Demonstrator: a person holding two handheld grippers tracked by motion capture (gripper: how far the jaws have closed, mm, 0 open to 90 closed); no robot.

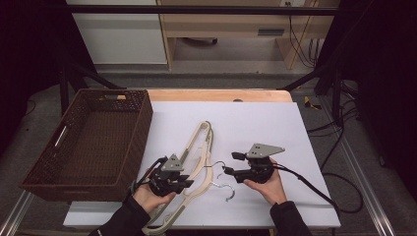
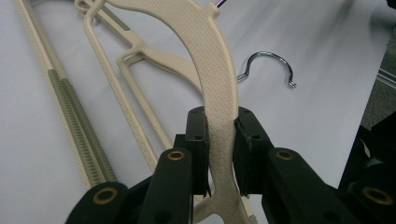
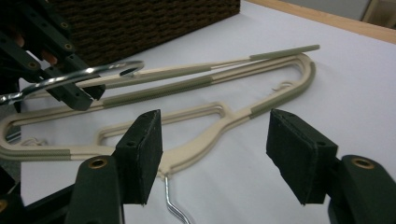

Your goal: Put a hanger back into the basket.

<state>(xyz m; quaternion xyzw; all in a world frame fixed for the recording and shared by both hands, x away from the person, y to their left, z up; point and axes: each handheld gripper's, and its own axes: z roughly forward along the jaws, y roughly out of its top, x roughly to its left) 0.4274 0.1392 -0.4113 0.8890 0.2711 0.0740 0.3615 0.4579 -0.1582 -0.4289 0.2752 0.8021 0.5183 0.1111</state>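
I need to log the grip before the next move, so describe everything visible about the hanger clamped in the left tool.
The hanger is cream plastic with a fine woven-looking texture on its broad curved shoulder. The left tool is shut on that shoulder, a black pad pressed on either side. It is lifted above a second hanger of the same kind lying on the white sheet, whose olive ribbed strips show; whether the two touch is unclear. In the high view both sit beside the wicker basket.

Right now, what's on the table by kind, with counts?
Cream hangers: 2, one lying on the sheet, one clamped in the left claw
Wicker basket: 1
White sheet: 1
Total: 4
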